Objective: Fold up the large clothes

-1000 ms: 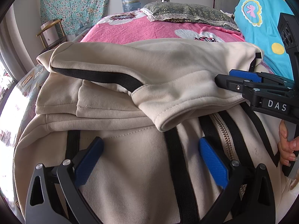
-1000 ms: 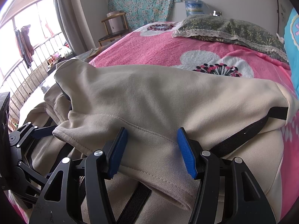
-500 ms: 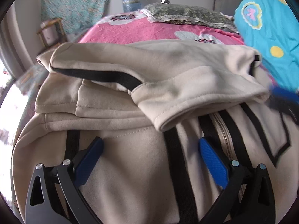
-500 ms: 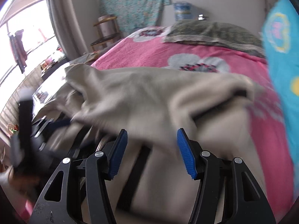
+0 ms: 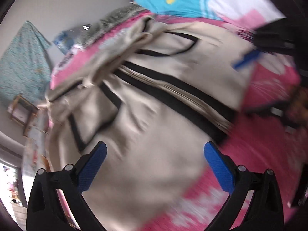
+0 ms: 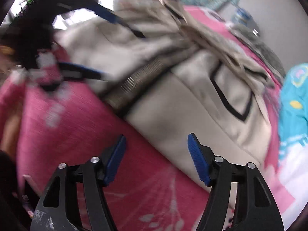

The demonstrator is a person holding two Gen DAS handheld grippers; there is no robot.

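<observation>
Beige jacket (image 5: 157, 119) on pink bedspread (image 6: 63, 127), both tools (image 5: 154, 165) (image 6: 156, 156) released, no legible writing

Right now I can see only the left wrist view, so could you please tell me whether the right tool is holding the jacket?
Observer: No. In its own view the right tool is open and empty, low over the pink bedspread.
Operator: Thank you. Where is the jacket's hem relative to it?
Observer: The beige jacket has its hem edge running diagonally just ahead of the open fingers; I cannot tell whether they touch.
</observation>
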